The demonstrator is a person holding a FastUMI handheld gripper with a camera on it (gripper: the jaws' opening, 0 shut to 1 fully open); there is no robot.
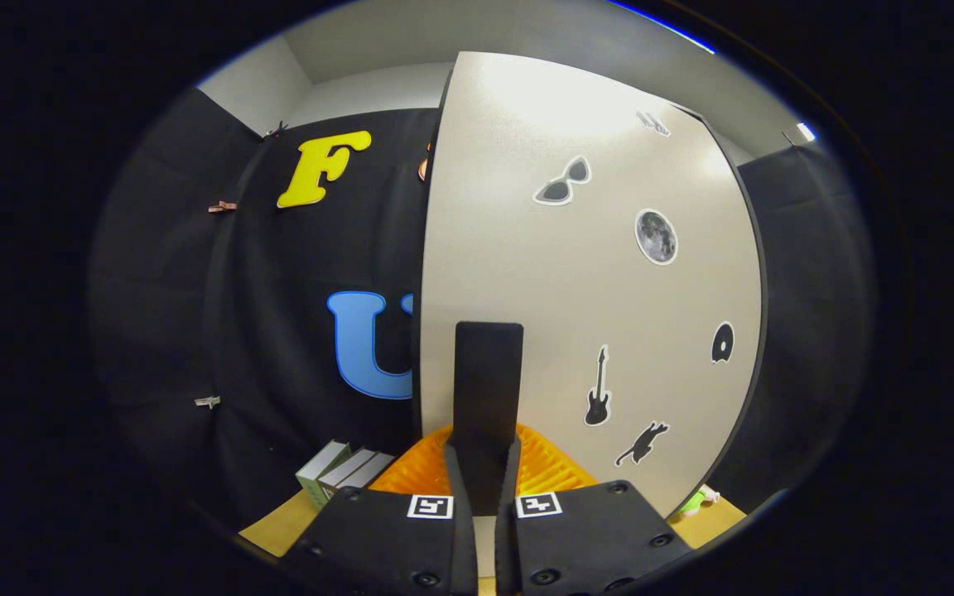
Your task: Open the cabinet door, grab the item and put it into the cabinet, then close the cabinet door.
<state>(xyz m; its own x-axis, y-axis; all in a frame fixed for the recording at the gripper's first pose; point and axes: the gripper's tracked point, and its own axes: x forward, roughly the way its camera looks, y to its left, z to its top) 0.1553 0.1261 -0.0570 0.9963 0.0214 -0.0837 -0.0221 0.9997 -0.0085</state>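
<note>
A white cabinet door (576,314) with several black stickers stands right in front of me. Its black flat handle (489,372) rises near the door's left edge. My gripper (487,451) is shut on this handle, its orange ribbed fingers (556,468) pressing it from both sides. A small green item (696,499) lies on the wooden table (278,526), low to the right of the door and beyond the right finger. I cannot tell how far the door stands from the cabinet's body.
Some small white and green boxes (340,468) stand on the table to the left of the fingers, against the black cloth wall (278,331). A dark cabinet edge (763,290) runs along the door's right side.
</note>
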